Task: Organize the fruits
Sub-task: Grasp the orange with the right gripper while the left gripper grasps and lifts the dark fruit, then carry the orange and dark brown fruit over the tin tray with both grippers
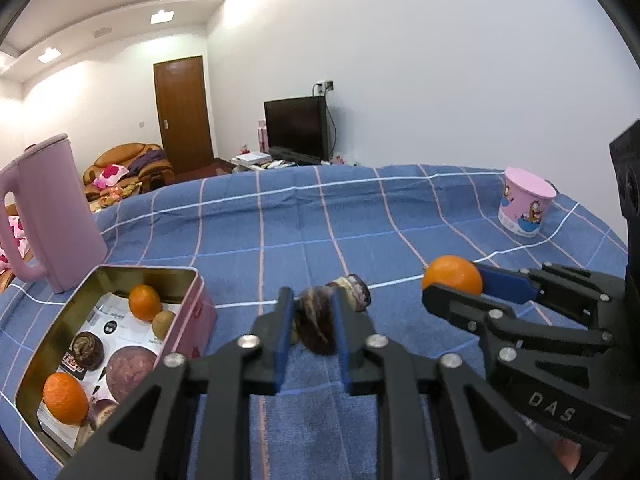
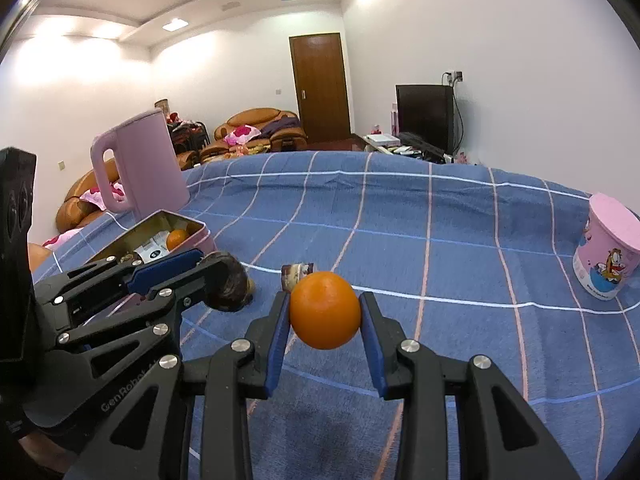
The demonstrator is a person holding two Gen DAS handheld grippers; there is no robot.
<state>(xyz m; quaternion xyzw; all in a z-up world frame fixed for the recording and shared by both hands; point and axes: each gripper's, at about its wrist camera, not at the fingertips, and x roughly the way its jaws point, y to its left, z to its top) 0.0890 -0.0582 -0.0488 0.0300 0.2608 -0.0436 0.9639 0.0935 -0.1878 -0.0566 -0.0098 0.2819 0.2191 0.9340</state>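
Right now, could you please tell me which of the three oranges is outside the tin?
The orange clamped in the right hand-held gripper, above the blue cloth; the other two oranges lie inside the tin.

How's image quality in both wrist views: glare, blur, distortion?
Left wrist: sharp, strong fisheye bowing of the blue cloth, ceiling lights blown out. Right wrist: orange crisp in the right gripper, wall glare upper left, dark vignette corners.

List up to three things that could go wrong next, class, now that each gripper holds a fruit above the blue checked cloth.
1. The orange is round and held only at its sides by the right gripper; it might slip and roll away.
2. The left gripper squeezes a dark fruit and may bruise it.
3. The pink tin is already crowded, so dropped fruit could bounce out.
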